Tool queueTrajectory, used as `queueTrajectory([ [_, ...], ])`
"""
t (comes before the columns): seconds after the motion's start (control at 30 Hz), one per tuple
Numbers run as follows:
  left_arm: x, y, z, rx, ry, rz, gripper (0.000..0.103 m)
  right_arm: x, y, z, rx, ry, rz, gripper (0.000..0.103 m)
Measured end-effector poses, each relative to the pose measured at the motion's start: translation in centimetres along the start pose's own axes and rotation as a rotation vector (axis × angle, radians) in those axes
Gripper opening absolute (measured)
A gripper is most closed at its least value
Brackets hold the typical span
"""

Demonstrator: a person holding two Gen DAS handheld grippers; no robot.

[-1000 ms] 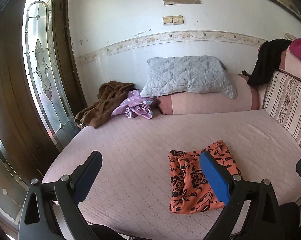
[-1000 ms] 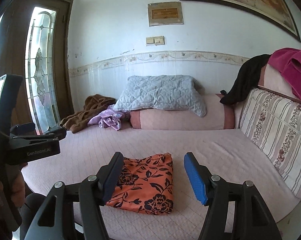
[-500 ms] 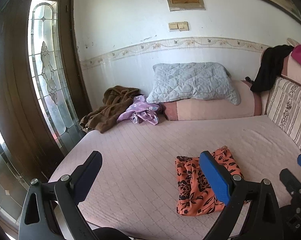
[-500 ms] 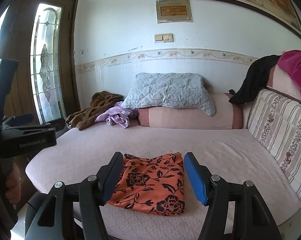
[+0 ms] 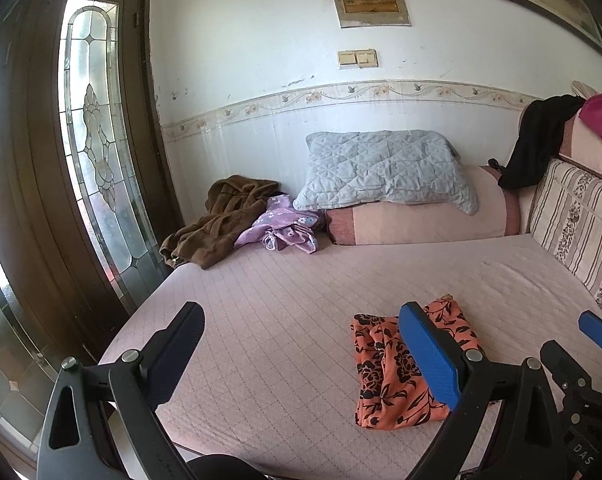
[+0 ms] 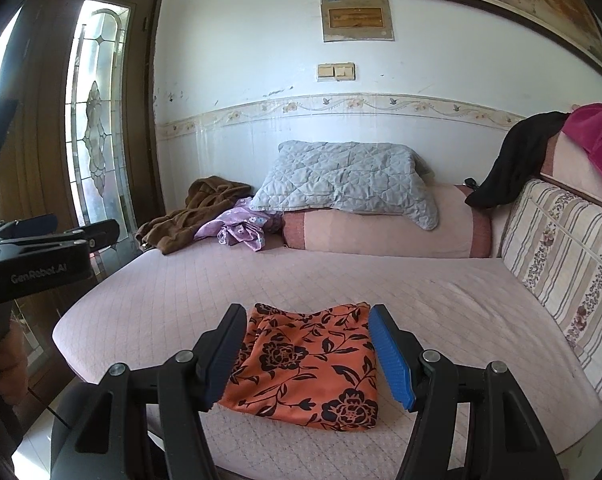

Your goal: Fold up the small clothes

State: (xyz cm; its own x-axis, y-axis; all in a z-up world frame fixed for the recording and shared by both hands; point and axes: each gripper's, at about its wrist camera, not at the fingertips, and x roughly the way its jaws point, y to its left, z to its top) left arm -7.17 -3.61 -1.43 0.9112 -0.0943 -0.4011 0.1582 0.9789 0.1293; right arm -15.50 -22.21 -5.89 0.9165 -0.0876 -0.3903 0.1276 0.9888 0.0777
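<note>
The right gripper (image 6: 307, 356) and the left gripper (image 5: 301, 360) were both seen spread wide with nothing held, each raised clear of the folded orange cloth with black flowers (image 6: 313, 360). That cloth was laid flat near the front edge of the pink quilted mattress (image 6: 441, 296), its long axis running front to back. Its near-left corner was hidden behind a black finger (image 6: 225, 352), and open mattress was left all round it.

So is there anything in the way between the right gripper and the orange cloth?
No, nothing visible. The orange cloth lies folded on bare bed right past the right gripper, whose jaws stand open and empty. The other clothes sit far back by the pillow.
</note>
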Motion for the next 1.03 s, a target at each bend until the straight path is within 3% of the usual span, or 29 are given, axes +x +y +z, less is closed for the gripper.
queueTrajectory([
  [0.87, 1.9, 1.3, -0.1, -0.019, 0.034, -0.039, 0.098, 4.0, 1.6, 0.9, -0.026, 0.030, 0.026, 0.067],
  [1.03, 3.5, 2.0, 0.2, -0.057, 0.014, -0.085, 0.098, 5.9, 1.9, 1.7, -0.027, 0.037, 0.056, 0.067],
])
